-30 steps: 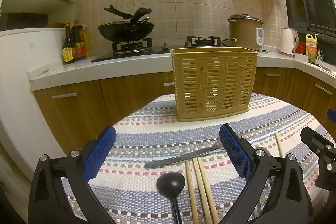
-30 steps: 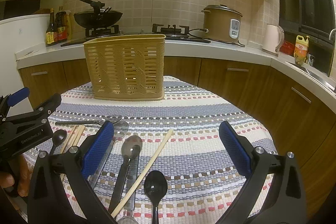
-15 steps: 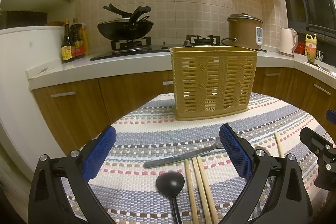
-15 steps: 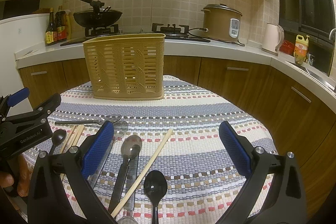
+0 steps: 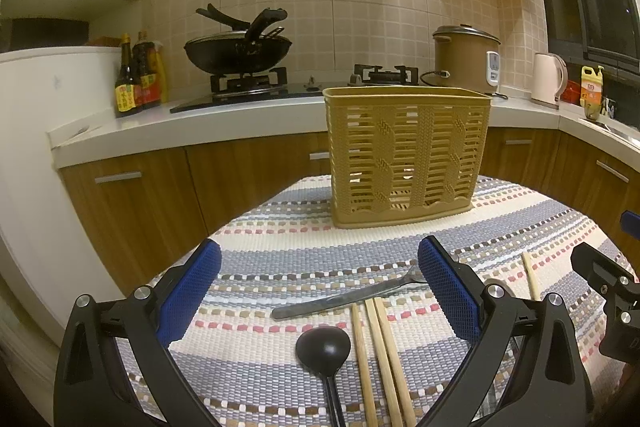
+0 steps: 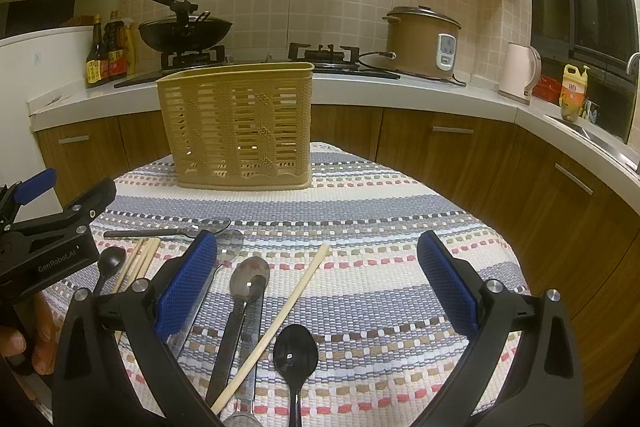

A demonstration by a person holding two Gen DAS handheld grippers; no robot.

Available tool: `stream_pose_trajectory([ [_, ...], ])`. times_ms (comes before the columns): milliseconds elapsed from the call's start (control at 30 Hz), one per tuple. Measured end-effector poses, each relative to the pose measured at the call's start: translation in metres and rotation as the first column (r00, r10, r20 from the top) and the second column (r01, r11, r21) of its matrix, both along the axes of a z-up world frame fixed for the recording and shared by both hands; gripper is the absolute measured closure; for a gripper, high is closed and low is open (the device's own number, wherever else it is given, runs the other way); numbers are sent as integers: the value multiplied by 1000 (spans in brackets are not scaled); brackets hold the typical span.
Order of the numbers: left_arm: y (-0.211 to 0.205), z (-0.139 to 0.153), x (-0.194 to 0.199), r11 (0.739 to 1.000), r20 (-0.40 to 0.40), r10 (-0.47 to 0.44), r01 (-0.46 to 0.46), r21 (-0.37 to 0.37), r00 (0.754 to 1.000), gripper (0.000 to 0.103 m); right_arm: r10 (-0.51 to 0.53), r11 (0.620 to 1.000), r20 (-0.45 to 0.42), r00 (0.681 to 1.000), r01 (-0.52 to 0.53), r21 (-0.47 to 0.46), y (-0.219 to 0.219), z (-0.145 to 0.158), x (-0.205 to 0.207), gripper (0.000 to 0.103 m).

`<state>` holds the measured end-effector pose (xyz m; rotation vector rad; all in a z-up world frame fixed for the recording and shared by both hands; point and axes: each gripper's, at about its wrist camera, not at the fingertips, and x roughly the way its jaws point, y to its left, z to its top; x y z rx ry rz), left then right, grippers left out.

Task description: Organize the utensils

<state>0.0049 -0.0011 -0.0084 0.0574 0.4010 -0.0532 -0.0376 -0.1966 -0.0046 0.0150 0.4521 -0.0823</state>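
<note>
Both tools, left [image 5: 318,303] and right [image 6: 316,293], hung spread apart and empty. Utensils lay loose on the desk [image 6: 380,211], basket [image 6: 236,127] behind them empty. Best pinch one chopstick [image 6: 276,323] mid-shaft, then drop it upright.

we see the right gripper [image 6: 318,283] spread wide and empty above a striped tablecloth [image 6: 380,287]. the tan slotted utensil basket [image 6: 236,127] stands upright at the cloth's far edge. nearer than the basket lie a metal spoon [image 6: 240,303], a single chopstick [image 6: 280,315] slanting beside it, and a black spoon [image 6: 295,355] closest to us. left of the basket's near side, three chopsticks [image 6: 140,259] and another black spoon [image 6: 109,263] lie by the left gripper [image 6: 52,227], held by a hand [image 6: 28,343].
</note>
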Motion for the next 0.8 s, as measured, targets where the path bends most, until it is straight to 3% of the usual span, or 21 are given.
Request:
stream_pose_trajectory([
  [800,0,0,1,1000,0,-4,4,0,1000,7,-3,1000,-1,1000,3,5,-1,0,0,7],
])
